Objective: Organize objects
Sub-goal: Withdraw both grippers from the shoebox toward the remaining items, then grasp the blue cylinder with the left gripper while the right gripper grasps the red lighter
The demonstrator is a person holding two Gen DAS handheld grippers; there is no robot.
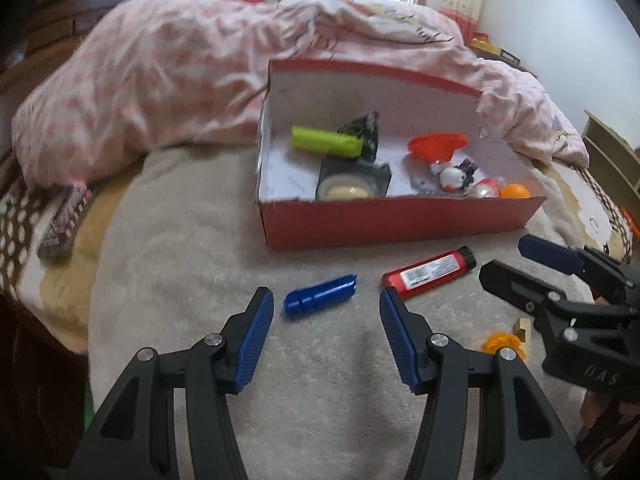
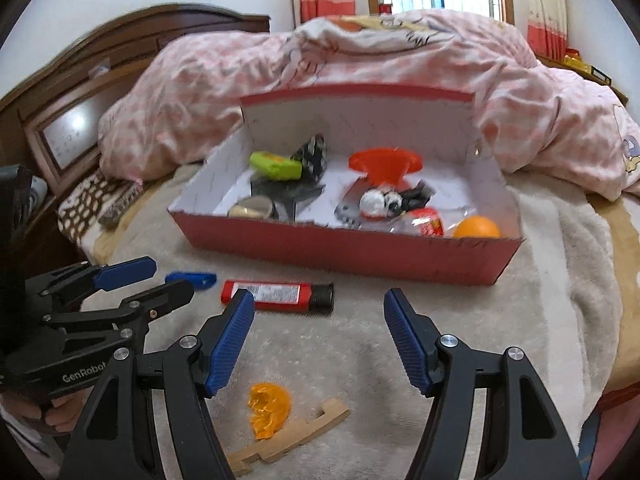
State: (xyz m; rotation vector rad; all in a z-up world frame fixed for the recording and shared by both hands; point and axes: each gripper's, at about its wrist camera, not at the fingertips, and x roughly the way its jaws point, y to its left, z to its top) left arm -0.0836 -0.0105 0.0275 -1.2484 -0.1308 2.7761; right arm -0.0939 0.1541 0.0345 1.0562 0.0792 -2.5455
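So it's a bedroom, bed [image 1: 180, 240] covered in a fuzzy beige blanket with a pink checked duvet [image 1: 168, 72] bunched up along the far side near the window. A red cardboard box [image 1: 392, 220] with a white inside sits in the middle of the bed, right up against the duvet. It holds a lime-green tube [image 1: 324, 142], an orange funnel [image 1: 438, 145], an orange ball [image 2: 477, 227] in the near right corner, plus some small toys I can't really make out.

Loose stuff lies on the blanket between the box and the near edge: a blue plastic cylinder [image 1: 320, 294], a red tube with a black cap [image 1: 430, 272] just beside it, then closer in an orange translucent piece [image 2: 269, 404] touching a wooden notched strip [image 2: 292, 432].

Left claw [image 1: 326, 300] is open about halfway, empty, pads either side of the blue cylinder but not touching. Right claw [image 2: 320, 300] is open a bit wider, also empty, above the blanket near the capped end of the red tube.
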